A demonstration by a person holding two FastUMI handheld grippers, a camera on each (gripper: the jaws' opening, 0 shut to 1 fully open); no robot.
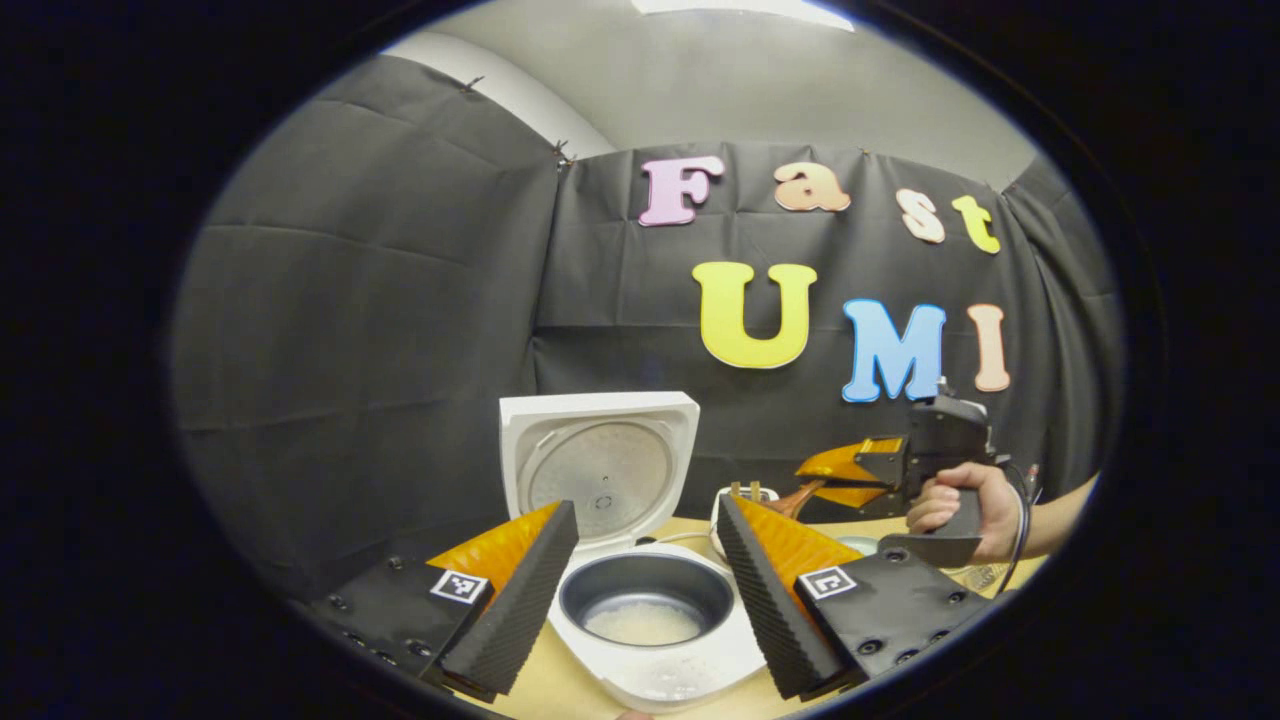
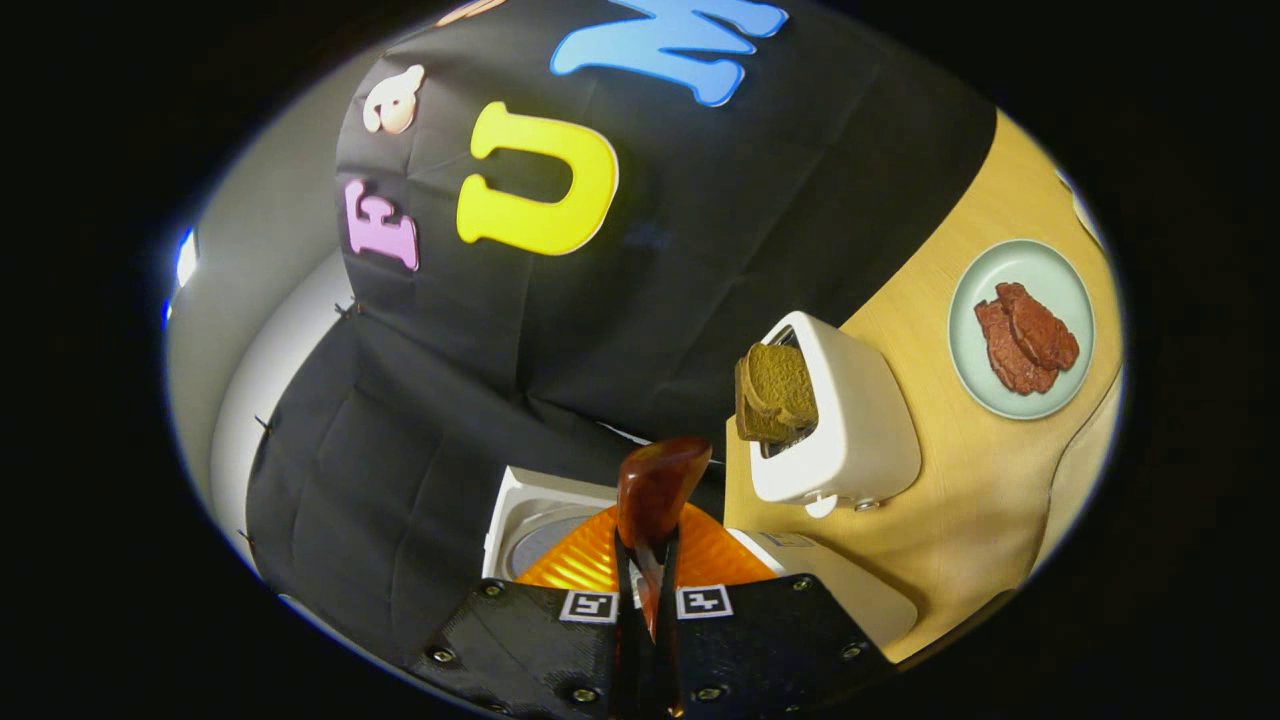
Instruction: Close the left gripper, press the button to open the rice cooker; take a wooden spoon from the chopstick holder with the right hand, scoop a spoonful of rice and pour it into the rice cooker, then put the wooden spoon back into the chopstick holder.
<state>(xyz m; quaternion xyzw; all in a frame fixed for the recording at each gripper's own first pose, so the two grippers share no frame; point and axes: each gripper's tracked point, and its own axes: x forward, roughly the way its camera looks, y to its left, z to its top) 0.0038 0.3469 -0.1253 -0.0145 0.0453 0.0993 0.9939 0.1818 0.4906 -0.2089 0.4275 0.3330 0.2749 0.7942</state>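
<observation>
Right gripper (image 2: 645, 590) clamped narrow on wooden spoon (image 2: 652, 500), both fingers pressing handle, bowl forward; likely carried toward chopstick holder, which I can't pick out. Left gripper (image 1: 645, 590) spread wide, holding nothing, parked just before rice cooker (image 1: 640, 600), out of spoon's way. Cooker lid (image 1: 598, 465) upright behind pot; rice (image 1: 642, 622) in pot. Toaster (image 2: 835, 425) beside cooker; plate (image 2: 1020, 330) beyond toaster.

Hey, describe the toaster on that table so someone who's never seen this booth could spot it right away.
Start at the wooden table below the black cloth wall. The toaster stands there, between the open rice cooker and a pale green plate. It is the white boxy one with brown bread slices poking from its slots.
</observation>
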